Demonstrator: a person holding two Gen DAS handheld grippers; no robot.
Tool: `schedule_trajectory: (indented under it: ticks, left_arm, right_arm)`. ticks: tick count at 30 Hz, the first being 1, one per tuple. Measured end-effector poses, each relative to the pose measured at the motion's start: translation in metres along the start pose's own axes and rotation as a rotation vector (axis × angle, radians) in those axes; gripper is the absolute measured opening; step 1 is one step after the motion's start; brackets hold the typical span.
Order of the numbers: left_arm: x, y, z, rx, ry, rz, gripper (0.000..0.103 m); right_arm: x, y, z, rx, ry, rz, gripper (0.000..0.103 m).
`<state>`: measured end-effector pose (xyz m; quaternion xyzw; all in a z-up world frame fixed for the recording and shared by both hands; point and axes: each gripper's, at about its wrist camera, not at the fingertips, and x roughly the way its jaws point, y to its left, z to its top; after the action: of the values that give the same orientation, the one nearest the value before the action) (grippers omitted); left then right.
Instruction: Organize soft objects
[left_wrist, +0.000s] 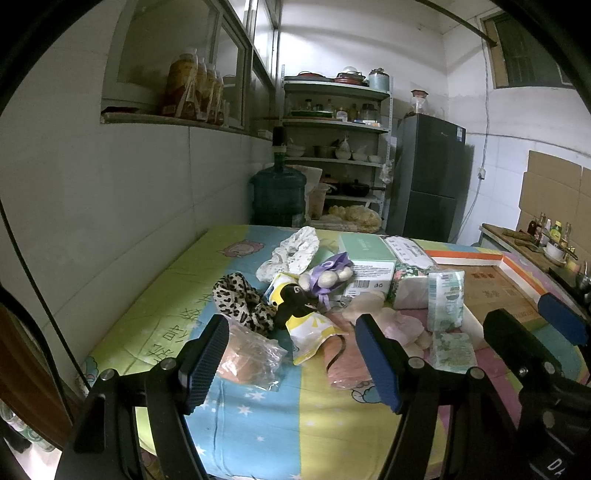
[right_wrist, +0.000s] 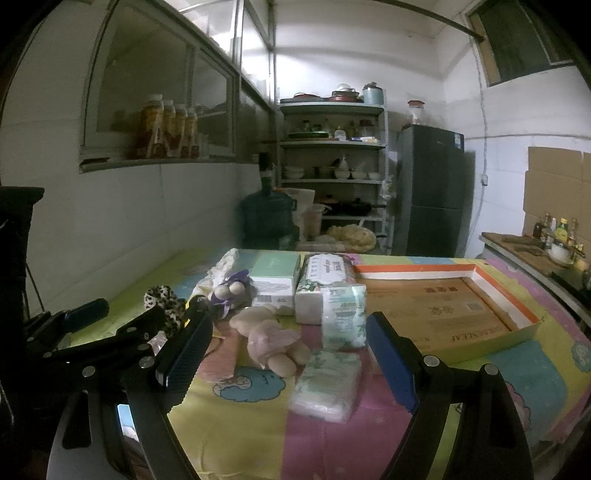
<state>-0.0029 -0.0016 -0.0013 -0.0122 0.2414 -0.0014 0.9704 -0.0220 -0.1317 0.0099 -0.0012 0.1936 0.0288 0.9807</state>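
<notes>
L gripper: L gripper fingers apart, nothing between them; hovers over near edge of pile.
R gripper: R gripper fingers apart, empty; above the flat tissue pack.
Risk 1: pile is tangled, so pulling the leopard-print fabric scrunchie could drag its neighbours off the surface w/ cartoon-print cloth.
Risk 2: crinkly clear plastic bag w/ orange cloth looks slippery; pinch may slide off.
Risk 3: grippers are close; both reaching mid-pile could clash.
Pink soft plush toy: limp, lying on its side, mid-pile, touching the tissue packs.
Flat floral-print tissue pack: squashy, nearest the R gripper.
Shallow orange-edged cardboard tray: at right, empty; probably the destination.
</notes>
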Motion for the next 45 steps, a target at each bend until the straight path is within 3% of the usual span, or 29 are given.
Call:
schedule_trajectory:
  ticks: [14,28,32,38,43,45]
  left_arm:
    - [0.014,0.021,-0.007,-0.041,0.026,0.029,0.071]
    - [0.049,0.081,-0.029,-0.165,0.075,0.023,0.071]
    - [0.059,0.087,-0.031,-0.185,0.095,-0.013,0.071]
    - [0.071,0.079,-0.038,-0.175,0.124,-0.125,0.071]
    - [0.084,0.076,-0.04,-0.185,0.136,-0.158,0.071]
    - [0.087,0.076,-0.04,-0.188,0.133,-0.167,0.059]
  right_arm:
    - [0.007,0.002,-0.002,-0.001,0.024,0.029,0.086]
    - [0.055,0.021,-0.021,-0.01,0.145,0.206,0.086]
    - [0.066,0.03,-0.024,-0.029,0.156,0.23,0.086]
    - [0.075,0.033,-0.025,-0.029,0.16,0.24,0.086]
    - [0.081,0.028,-0.028,-0.012,0.178,0.234,0.086]
    - [0.083,0.027,-0.028,-0.012,0.185,0.236,0.086]
